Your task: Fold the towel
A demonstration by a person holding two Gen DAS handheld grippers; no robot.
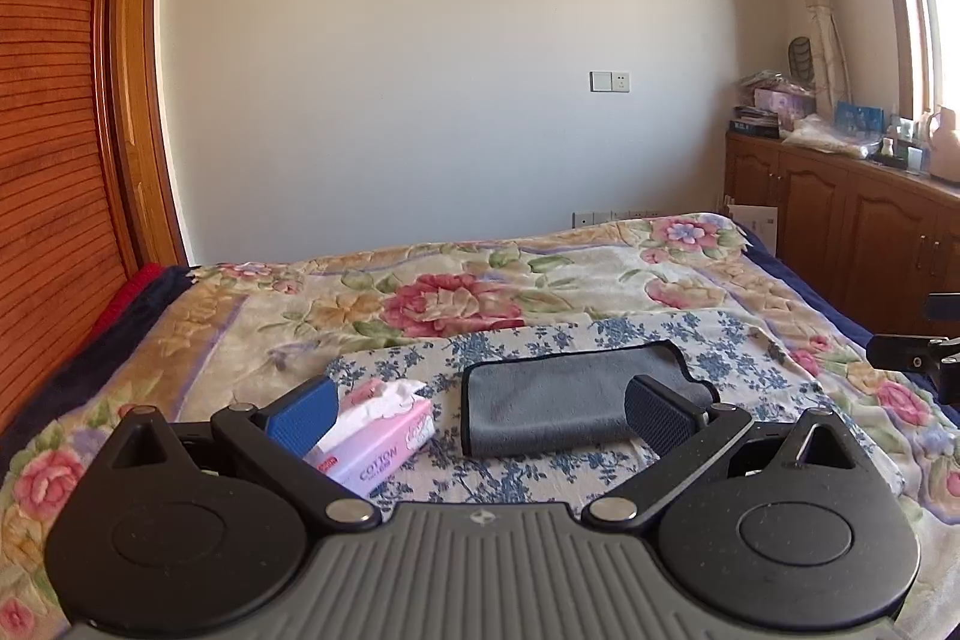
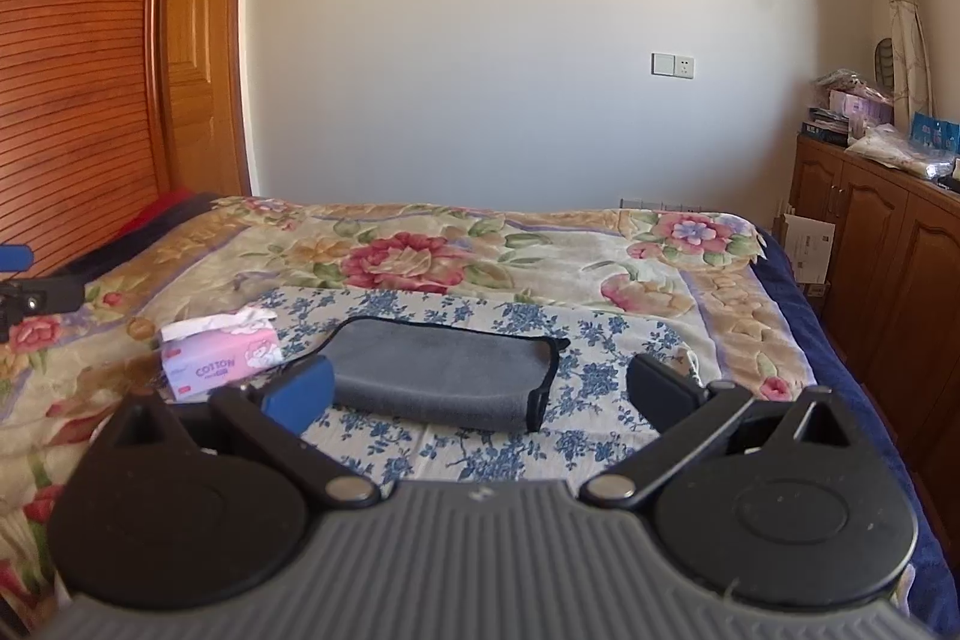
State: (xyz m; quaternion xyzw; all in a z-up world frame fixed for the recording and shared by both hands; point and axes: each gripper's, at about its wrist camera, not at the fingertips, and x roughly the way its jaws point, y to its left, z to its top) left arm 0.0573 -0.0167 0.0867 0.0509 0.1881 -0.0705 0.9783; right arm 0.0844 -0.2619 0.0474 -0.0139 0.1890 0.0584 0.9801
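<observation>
A grey towel (image 1: 558,400) with a black edge lies folded flat on a blue-flowered cloth (image 1: 540,340) on the bed. It also shows in the right wrist view (image 2: 444,370). My left gripper (image 1: 480,412) is open and empty, held above the bed in front of the towel, apart from it. My right gripper (image 2: 480,394) is open and empty too, held in front of the towel, apart from it. A part of the right gripper shows at the right edge of the left wrist view (image 1: 918,358), and a part of the left one at the left edge of the right wrist view (image 2: 24,292).
A pink tissue box (image 1: 378,436) stands left of the towel, also in the right wrist view (image 2: 222,358). A floral blanket (image 1: 450,304) covers the bed. A wooden headboard (image 1: 48,160) is on the left, wooden cabinets (image 2: 888,244) with clutter on the right.
</observation>
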